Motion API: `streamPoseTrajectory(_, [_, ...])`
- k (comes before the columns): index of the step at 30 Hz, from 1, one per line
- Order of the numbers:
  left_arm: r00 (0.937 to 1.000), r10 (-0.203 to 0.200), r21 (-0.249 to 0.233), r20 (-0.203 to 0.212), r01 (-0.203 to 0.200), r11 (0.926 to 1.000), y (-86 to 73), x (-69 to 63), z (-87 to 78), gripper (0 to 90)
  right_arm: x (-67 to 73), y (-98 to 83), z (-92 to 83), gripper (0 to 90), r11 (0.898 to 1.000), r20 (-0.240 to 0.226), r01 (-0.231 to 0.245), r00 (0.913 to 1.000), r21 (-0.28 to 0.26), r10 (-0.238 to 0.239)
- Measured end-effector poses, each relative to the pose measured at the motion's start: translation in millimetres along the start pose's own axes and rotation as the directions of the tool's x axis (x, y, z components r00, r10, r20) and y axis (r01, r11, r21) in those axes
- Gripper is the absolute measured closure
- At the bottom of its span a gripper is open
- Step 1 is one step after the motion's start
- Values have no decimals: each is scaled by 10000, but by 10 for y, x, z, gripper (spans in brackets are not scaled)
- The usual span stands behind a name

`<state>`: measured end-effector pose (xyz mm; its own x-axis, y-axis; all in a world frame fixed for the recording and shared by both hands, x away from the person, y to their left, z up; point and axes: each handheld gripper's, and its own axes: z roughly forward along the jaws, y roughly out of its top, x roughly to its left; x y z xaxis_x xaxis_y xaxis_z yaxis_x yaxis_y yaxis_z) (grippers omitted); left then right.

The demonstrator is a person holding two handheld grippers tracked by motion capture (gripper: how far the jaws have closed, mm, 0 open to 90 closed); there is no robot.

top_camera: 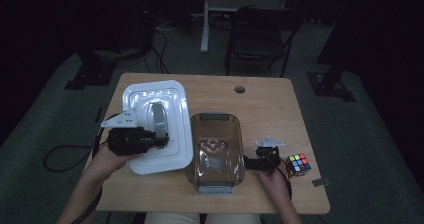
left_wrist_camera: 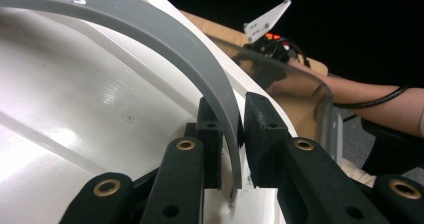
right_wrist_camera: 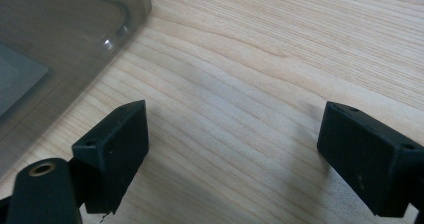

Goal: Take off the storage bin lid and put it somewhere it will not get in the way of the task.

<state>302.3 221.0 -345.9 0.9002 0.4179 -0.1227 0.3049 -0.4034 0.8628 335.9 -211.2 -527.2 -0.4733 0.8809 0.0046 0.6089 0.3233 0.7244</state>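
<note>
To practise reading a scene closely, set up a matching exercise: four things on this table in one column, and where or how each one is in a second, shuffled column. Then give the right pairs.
Things
1. white lid
2. clear bin
3. puzzle cube
4. right gripper

Places or states
A. at the table's right edge, beside the person's right hand
B. open, over bare wood
C. gripped by its grey handle in the left gripper
D. uncovered, in the middle of the table

Pairs: 1-C, 2-D, 3-A, 4-B
</note>
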Motion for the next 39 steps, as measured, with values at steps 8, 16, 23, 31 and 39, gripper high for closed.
streamPoseTrajectory(8, [9984, -531, 146, -185, 534, 9985, -265, 224, -6, 791, 1, 0, -1, 128, 10000, -3, -13, 10000, 10, 13])
streamPoseTrajectory(16, [9931, -1161, 345, 169, 1154, 9927, -531, 420, 172, 791, 0, 0, -1, 128, 10000, -2, -6, 10000, 6, 6])
streamPoseTrajectory(23, [9888, -1394, 596, 531, 1362, 9889, -709, 483, 403, 791, 1, 0, -1, 128, 10000, -2, -11, 10000, 12, 11])
streamPoseTrajectory(31, [9846, -1639, 1095, 609, 1567, 9816, -819, 511, 628, 790, 1, 0, -2, 128, 10000, -3, -11, 10000, 18, 11])
streamPoseTrajectory(39, [9738, -2171, 1301, 680, 2071, 9696, -939, 632, 784, 789, 1, 0, -1, 128, 10000, -5, -14, 10000, 11, 15])
